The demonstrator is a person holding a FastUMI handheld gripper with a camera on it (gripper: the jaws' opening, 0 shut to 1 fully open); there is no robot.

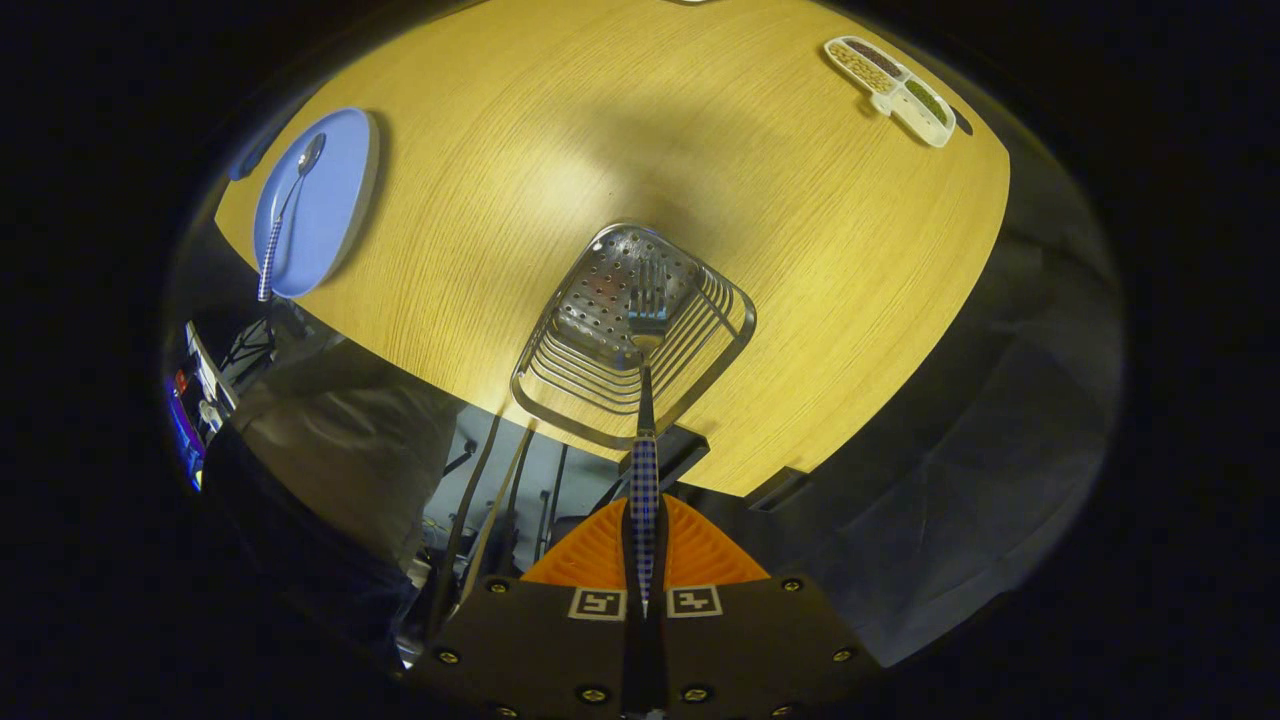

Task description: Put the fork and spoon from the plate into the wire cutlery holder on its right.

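- gripper point(645, 545) is clamped on the fork point(644, 440) by its checkered handle, tines already down inside the wire cutlery holder point(635, 335) near the tabletop's point(600, 130) front edge
- I'd drop it a bit lower before letting go, so it doesn't bounce or tip the basket
- keep the handle upright-ish, off the rim wires
- spoon point(285, 215) sits on the blue plate point(340, 200) by the left edge, that's next

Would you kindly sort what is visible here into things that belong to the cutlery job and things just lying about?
Job: fork clamped in the gripper, tines down in the wire cutlery holder; spoon on the blue plate.
Lying about: divided tray of dried goods across the table.
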